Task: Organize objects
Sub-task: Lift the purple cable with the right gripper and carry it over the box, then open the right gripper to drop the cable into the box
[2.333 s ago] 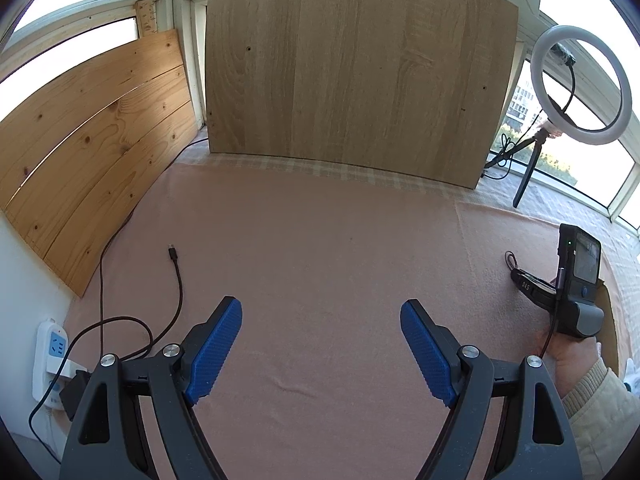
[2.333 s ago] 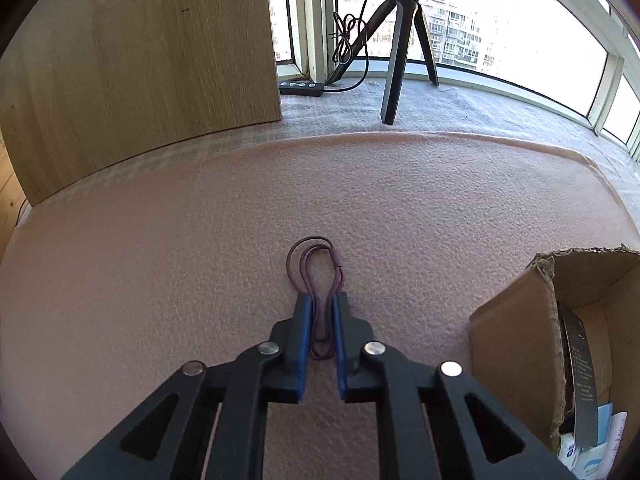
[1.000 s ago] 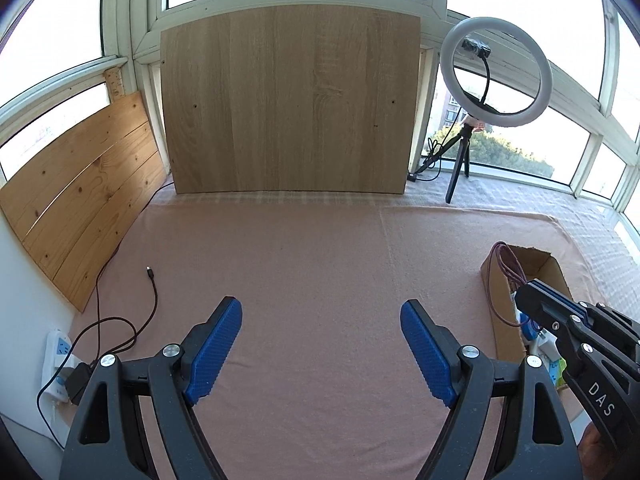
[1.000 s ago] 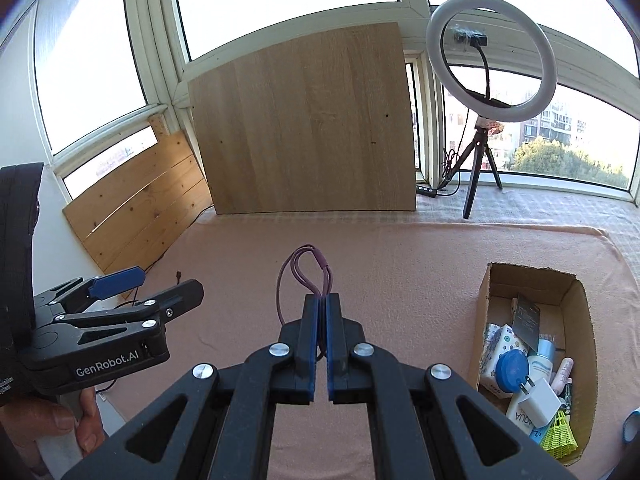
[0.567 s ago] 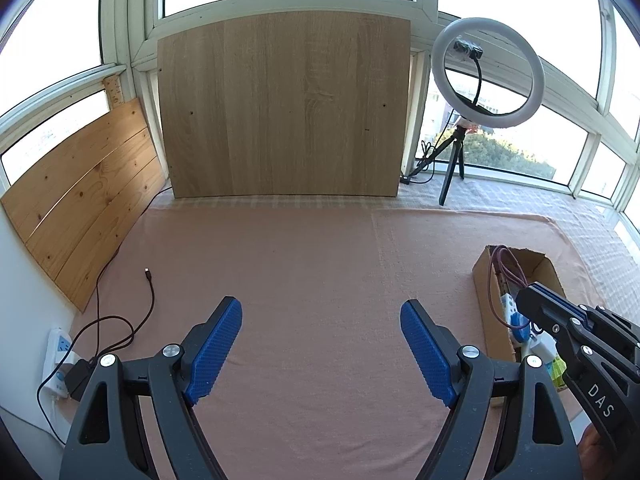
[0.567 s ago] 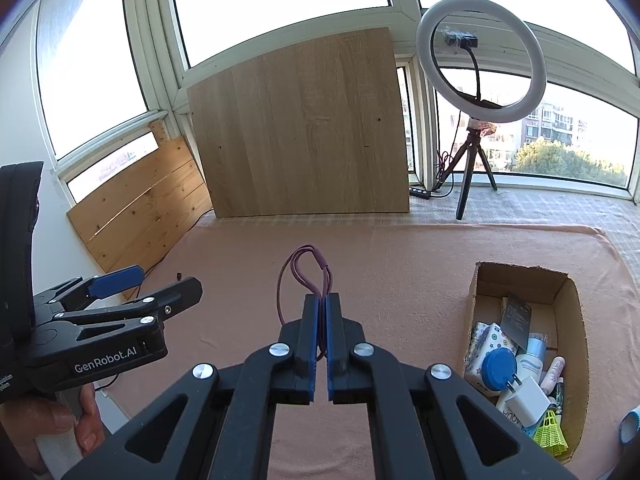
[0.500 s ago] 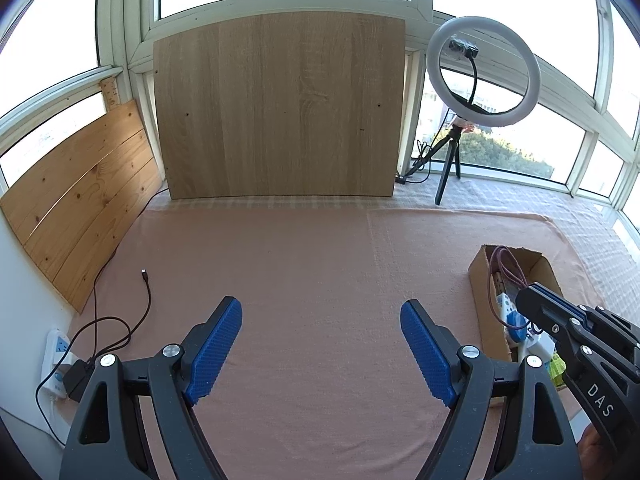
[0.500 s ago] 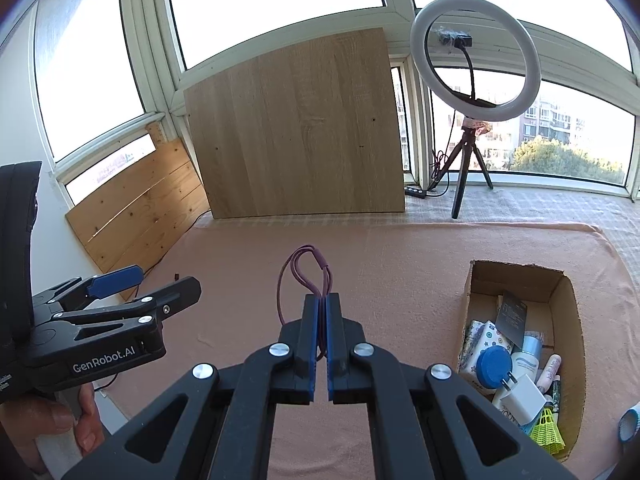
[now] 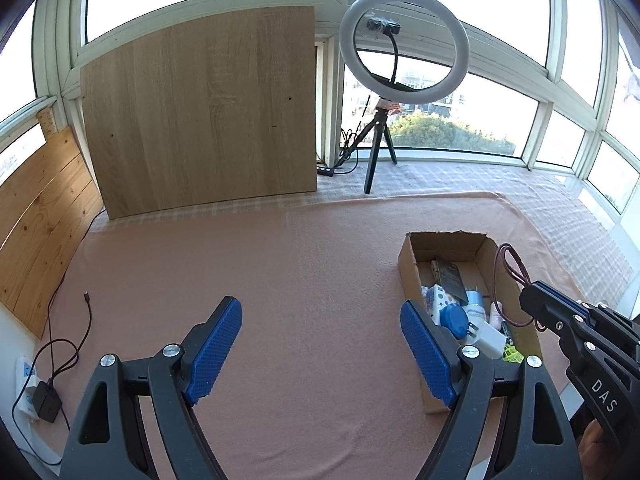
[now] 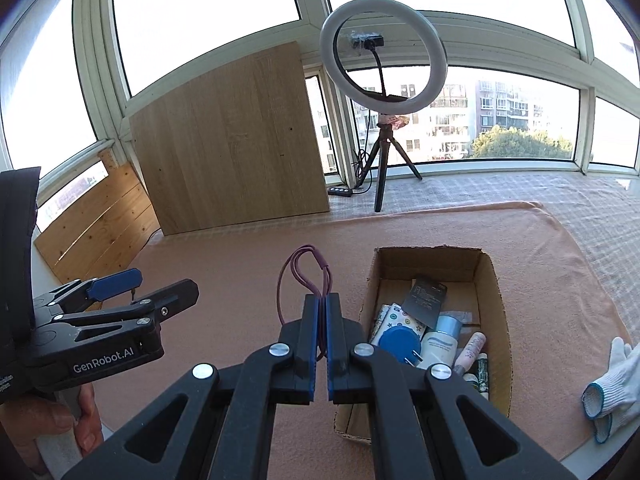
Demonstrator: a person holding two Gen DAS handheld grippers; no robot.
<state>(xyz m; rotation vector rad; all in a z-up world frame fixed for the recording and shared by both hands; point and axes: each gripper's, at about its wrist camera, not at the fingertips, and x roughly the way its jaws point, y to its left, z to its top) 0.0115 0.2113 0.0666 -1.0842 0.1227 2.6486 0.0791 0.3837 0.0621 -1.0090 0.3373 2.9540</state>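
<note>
My right gripper is shut on a thin purple looped cord and holds it in the air just left of an open cardboard box. The box holds several small items: bottles, a blue lid, a white charger. In the left wrist view the right gripper and the cord hang over the box's right side. My left gripper is open and empty above the pink cloth, left of the box.
A pink cloth covers the table. A wooden board leans at the back, a ring light on a tripod beside it. A black cable and power strip lie far left. A white glove lies at the right.
Both grippers have shifted right toward the box, which now sits closer and more central in both views. The right gripper still holds the cord; the left stays open.
</note>
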